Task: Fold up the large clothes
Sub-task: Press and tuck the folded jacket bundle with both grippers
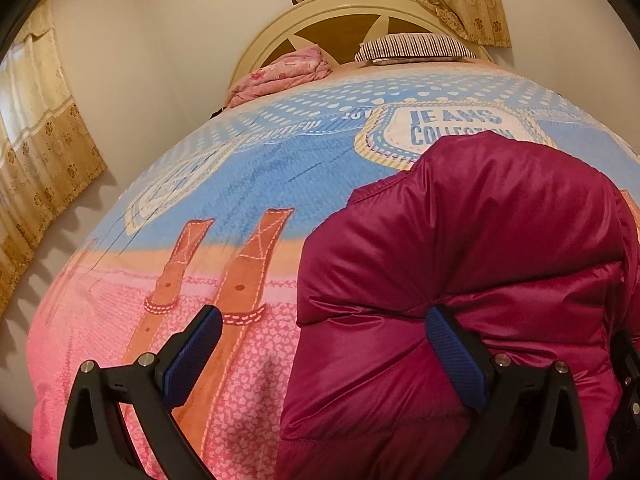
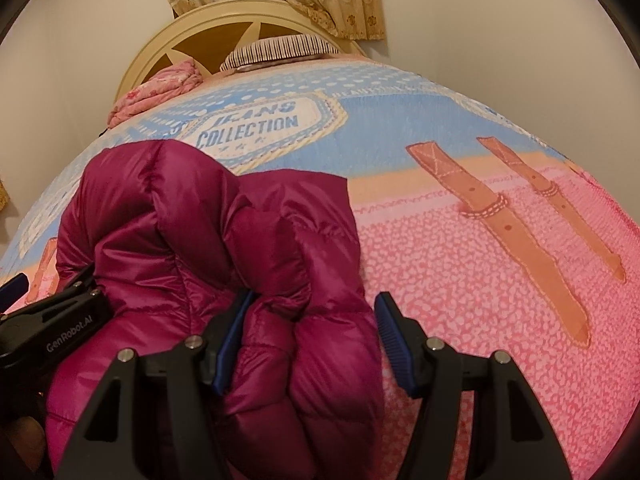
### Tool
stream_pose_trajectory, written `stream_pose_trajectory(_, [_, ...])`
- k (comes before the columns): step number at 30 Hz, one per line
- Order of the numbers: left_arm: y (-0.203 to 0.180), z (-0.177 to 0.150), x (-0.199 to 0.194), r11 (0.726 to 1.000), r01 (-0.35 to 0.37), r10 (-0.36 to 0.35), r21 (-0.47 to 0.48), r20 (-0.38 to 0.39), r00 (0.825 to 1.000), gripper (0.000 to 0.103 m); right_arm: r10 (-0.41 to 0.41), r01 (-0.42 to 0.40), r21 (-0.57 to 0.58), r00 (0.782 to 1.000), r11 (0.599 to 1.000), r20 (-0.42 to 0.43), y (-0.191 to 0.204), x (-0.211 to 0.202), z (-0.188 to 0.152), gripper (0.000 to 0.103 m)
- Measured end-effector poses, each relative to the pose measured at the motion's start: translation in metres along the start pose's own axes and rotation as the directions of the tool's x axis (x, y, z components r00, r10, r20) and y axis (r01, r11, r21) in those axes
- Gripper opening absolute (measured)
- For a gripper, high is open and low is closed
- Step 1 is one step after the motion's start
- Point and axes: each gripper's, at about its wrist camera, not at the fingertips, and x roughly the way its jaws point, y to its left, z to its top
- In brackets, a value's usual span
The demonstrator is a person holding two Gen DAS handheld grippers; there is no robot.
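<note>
Bedroom setup: maroon puffer jacket (image 2: 224,264) sat bunched on the patterned bedspread (image 2: 460,280). Both grippers, left (image 1: 324,356) and right (image 2: 312,344), had fingers spread wide around its edge, nothing clamped. I'd pinch thin seams, not puffy bulk

puffy magenta jacket (image 2: 208,240) bulging up mid-bed, printed bedspread (image 2: 480,300) lying open beside it, pillow (image 2: 280,50) and pink bundle (image 2: 160,88) crowding the headboard (image 2: 192,24)

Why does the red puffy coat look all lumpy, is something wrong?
Nothing looks spilled or torn. The magenta puffer jacket lies bunched in a puffy heap on the bedspread, not flat. By the headboard, a pink blanket sits crumpled beside the striped pillow.
</note>
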Motion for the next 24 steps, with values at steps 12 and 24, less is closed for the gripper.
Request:
stream_pose_trajectory(12, [-0.0003, -0.0012, 0.0041, 1.000, 0.012, -0.012, -0.003, -0.018, 1.000, 0.102, 0.014, -0.014, 0.004, 0.999, 1.000, -0.034, -0.0011, 0.0071, 0.0001, 0.064])
stream_pose_trajectory(24, [-0.0037, -0.0012, 0.0083, 1.000, 0.006, -0.006, 0.012, -0.031, 1.000, 0.102, 0.005, -0.005, -0.007, 0.999, 1.000, -0.051, -0.0012, 0.0103, 0.0017, 0.064])
